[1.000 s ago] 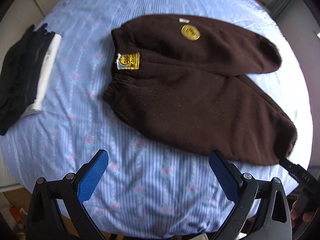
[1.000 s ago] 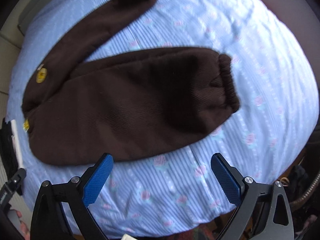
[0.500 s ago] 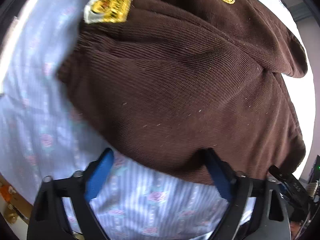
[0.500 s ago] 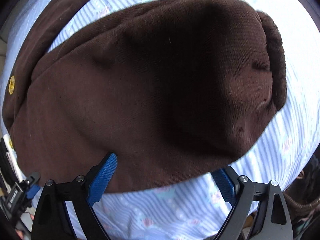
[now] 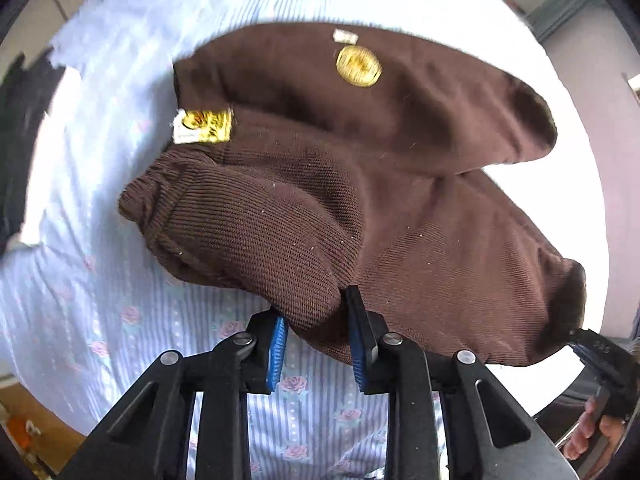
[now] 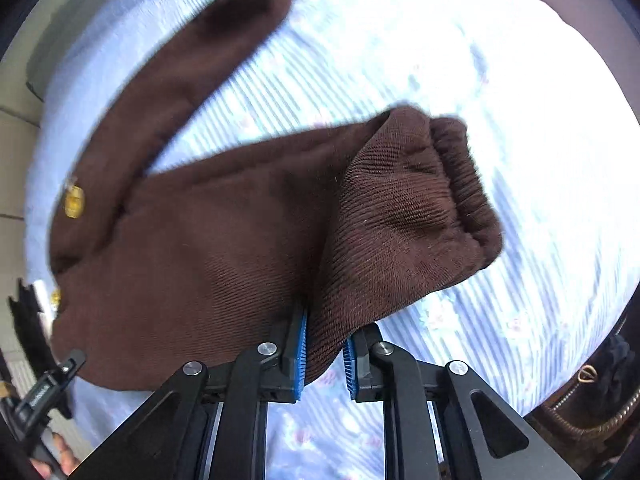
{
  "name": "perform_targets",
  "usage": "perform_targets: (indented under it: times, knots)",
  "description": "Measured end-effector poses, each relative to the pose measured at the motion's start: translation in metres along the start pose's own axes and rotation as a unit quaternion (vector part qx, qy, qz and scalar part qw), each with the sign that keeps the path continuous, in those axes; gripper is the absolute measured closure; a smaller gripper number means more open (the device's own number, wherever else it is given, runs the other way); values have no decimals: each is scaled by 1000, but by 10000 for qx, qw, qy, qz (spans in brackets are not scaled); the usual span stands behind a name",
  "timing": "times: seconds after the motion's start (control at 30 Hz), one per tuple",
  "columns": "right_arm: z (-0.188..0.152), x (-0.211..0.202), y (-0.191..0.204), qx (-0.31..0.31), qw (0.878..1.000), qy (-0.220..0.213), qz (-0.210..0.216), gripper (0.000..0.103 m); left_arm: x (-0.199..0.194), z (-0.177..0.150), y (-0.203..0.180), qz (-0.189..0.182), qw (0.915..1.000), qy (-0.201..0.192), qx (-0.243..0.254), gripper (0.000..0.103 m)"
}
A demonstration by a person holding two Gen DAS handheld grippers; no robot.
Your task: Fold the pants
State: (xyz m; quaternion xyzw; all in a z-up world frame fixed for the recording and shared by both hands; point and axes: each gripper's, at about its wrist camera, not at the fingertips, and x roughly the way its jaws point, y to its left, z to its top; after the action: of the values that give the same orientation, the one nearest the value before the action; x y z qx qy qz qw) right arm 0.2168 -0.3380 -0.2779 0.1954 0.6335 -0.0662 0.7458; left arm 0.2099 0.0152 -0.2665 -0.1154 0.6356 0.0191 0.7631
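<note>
On striped sheet (image 5: pixel 120 312): both grippers now pinching pants (image 5: pixel 420 208).
L gripper (image 5: pixel 316 330) at waistband, R gripper (image 6: pixel 325 354) at cuff; both spread 0.5 s ago. Pinched fabric edges hidden.

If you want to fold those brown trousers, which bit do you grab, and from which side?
Grip the near long edge of the brown ribbed knit pants, coming in low from the near side over the striped floral sheet. That edge lies free and thin enough to pinch. The left gripper takes it near the elastic waistband, the right gripper near the gathered ankle cuff, so the leg lifts evenly.
</note>
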Motion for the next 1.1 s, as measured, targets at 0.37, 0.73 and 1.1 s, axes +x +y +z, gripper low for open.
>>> perform_targets:
  times: [0.37, 0.73, 1.1]
  knots:
    - [-22, -82, 0, -321, 9963, -349, 715, 89, -51, -12, 29, -127, 9982, -371, 443, 80]
    - [-3, -158, 9, -109, 9909, -660, 1166, 89, -70, -28, 6, -218, 9986, 183, 437, 80]
    - [135, -125, 78, -532, 9890, -1105, 828, 90, -62, 94, -2, -248, 9990, -75, -353, 80]
